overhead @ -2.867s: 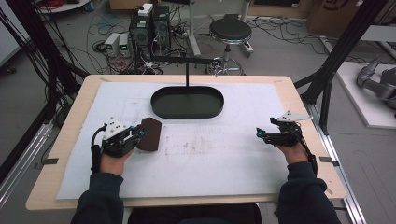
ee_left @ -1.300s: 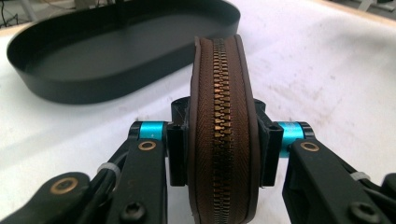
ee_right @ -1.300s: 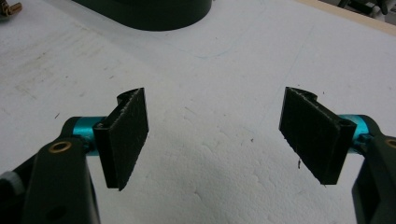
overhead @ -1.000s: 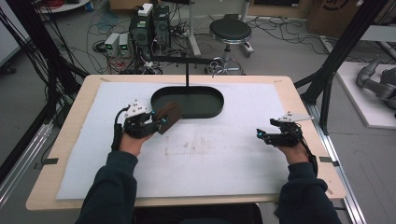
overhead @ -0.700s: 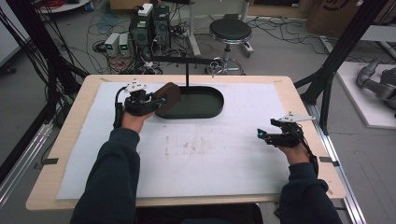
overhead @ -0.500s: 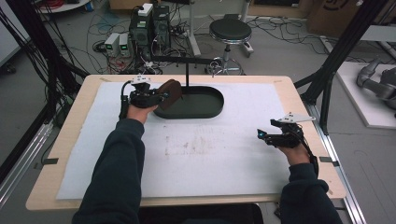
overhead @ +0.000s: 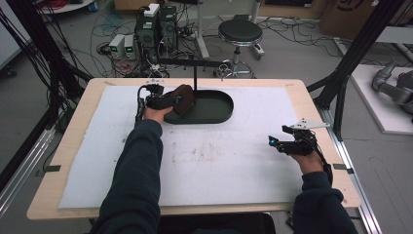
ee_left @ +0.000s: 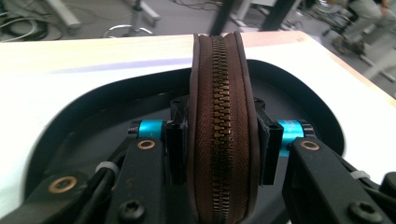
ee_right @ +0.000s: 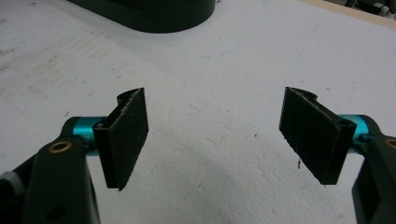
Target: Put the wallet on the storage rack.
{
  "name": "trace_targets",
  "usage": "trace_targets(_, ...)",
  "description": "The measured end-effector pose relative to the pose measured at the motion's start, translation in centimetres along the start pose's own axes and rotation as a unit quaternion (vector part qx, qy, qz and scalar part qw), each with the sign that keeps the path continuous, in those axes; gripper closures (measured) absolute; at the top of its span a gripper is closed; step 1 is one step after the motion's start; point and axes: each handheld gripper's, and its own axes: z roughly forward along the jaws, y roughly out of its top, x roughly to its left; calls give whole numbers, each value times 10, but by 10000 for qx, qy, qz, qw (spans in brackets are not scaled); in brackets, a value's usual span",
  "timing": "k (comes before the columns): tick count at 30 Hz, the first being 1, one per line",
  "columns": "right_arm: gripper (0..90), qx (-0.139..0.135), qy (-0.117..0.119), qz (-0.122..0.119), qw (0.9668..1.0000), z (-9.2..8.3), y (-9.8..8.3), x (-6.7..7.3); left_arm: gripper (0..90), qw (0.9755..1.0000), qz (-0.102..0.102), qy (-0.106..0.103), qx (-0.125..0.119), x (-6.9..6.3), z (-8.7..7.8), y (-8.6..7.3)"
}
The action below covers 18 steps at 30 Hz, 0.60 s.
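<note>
both tongs are in sight. left gripper (overhead: 171, 100) is clenched on a round brown zippered leather pouch (overhead: 184, 99); in the left gripper view the two black pads (ee_left: 176, 151) press flat on either side of the brown pouch (ee_left: 222, 140), which stands on edge between them with its brass zipper running up the middle, facing the camera. the pouch hangs over the near left end of a dark oval shallow tray (overhead: 214, 108), above the tray's floor; whether it touches the rim cannot be told. in the left gripper view the tray's black wall (ee_left: 299, 88) curves around behind the pouch.

the tray lies on a white foam mat (overhead: 204, 156) that covers most of a light wooden table (overhead: 311, 105), toward its far side. a thin black stand with a crossbar (overhead: 195, 73) rises just behind the tray.

right gripper (overhead: 275, 143) is released and holds nothing: in the right gripper view its two black pads (ee_right: 128, 130) stand well apart with only the scuffed white mat (ee_right: 210, 140) between them, and the dark tray's wall (ee_right: 154, 16) shows at the top, well away. in the high view this gripper rests low over the mat near the table's right edge, a grey three-cornered plate (overhead: 306, 125) on top of it.

beyond the table, a black round stool (overhead: 239, 31) and some grey electronic boxes (overhead: 124, 46) stand on a floor strewn with cables.
</note>
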Motion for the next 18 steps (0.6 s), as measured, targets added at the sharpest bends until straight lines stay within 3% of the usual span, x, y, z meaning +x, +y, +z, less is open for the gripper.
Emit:
trace_targets(1, 243, -6, -1, 13, 10000, 0, 0, 0, 639, 9995, 9, 223, 207, 2, 1, -1)
trace_targets(3, 242, -4, -7, 14, 10000, 0, 0, 0, 634, 9991, -81, 224, 365, 5, 1, -3)
trace_targets(6, 243, 9, -3, -18, 10000, 0, -1, 0, 626, 9987, 73, 372, 353, 3, 3, -3)
trace_targets(8, 242, 21, 1, -10, 10000, 1, -1, 0, 548, 9964, 178, 680, 468, 2, 6, -4)
trace_targets(11, 243, 11, 3, -21, 10000, 0, -1, 1, 458, 9948, 177, 898, 442, 2, 7, -4)
trace_targets(15, 243, 19, -10, 7, 10000, 0, -2, -1, 422, 9942, 262, 1019, 240, 1, -4, 2)
trace_targets(18, 243, 26, -3, 15, 10000, 0, -2, 0, 465, 9959, 163, 857, 247, 3, -10, 4)
